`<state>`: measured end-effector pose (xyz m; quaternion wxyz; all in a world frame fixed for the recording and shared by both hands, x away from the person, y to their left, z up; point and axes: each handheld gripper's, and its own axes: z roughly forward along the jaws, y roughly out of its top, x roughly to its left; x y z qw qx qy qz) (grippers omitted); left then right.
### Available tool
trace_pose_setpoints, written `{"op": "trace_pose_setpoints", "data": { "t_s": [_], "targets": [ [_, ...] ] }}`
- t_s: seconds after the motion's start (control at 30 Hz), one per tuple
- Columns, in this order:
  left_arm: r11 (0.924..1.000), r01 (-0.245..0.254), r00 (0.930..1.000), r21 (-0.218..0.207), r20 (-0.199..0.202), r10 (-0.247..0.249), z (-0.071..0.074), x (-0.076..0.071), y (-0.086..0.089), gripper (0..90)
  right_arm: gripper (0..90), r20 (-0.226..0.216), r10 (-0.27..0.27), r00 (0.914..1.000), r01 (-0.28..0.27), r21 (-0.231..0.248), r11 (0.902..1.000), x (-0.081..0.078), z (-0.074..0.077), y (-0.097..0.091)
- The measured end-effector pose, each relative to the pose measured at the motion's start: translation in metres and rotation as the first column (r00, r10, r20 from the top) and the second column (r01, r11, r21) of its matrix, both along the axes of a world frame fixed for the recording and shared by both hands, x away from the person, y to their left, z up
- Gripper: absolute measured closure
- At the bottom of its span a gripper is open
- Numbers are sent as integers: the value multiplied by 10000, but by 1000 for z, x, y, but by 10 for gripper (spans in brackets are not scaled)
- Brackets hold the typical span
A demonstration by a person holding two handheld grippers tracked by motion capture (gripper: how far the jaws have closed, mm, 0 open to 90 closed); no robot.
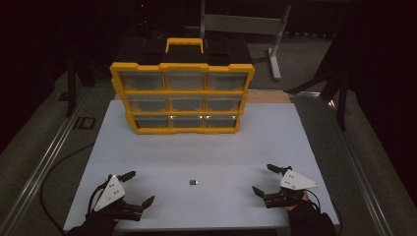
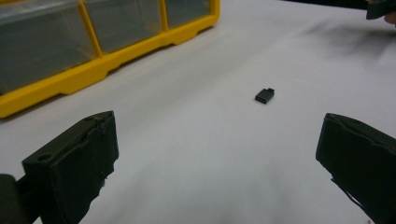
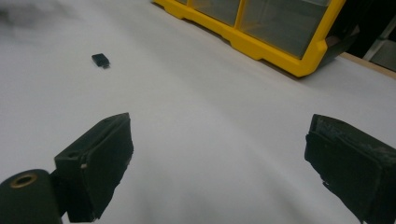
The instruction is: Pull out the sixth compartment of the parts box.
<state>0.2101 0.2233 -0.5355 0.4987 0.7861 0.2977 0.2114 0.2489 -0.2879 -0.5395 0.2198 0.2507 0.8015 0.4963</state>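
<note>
High view – small black part (image 1: 193, 182): one piece, lying alone on the white table (image 1: 206, 147), between the two grippers and well in front of the yellow drawer cabinet (image 1: 182, 91).
High view – left gripper (image 1: 140, 188): jaws spread wide, nothing between them; the part lies to its right and slightly ahead.
High view – right gripper (image 1: 265, 180): jaws likewise apart and empty; the part lies to its left. Neither gripper looks clearly nearer.
High view – count: two grippers, one part, one cabinet with nine drawers in three rows of three.
Left gripper view – part (image 2: 265, 95): ahead and right of centre, apart from both jaws; its long axis runs diagonally, the narrow plug end pointing up-right. A reach from here would likely need a turn of the wrist to square up.
Right gripper view – part (image 3: 100, 59): far ahead and off to the left, outside the line of the open jaws.
</note>
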Motion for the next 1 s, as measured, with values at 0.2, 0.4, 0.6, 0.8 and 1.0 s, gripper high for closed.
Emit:
{"op": "trace_pose_setpoints", "data": {
  "t_s": [0.2, 0.4, 0.6, 0.8, 1.0],
  "targets": [
    [9999, -45, 10000, 116, 63, 44, 0, 0, -1, 0, 77, -106, 109, 9999, -111, -240, 9997, -2, 0, 3],
    [9999, -66, 9999, 124, 136, 64, 0, 0, -2, 0, 77, -543, 584, 9968, -608, -429, 9972, -2, -5, 6],
    [10000, -44, 9999, 75, 164, 43, 0, -1, -1, 0, 77, -655, 760, 9950, -796, -536, 9954, -3, -3, 9],
    [10000, 65, 9999, 2, 158, -65, 0, 0, 0, 0, 77, -1029, 1132, 9882, -1200, -631, 9908, -4, -1, 15],
    [10000, 82, 9998, -4, 160, -82, 0, -1, 0, 0, 77, -874, 1182, 9891, -1226, -468, 9913, -6, 5, 16]
  ]
}}
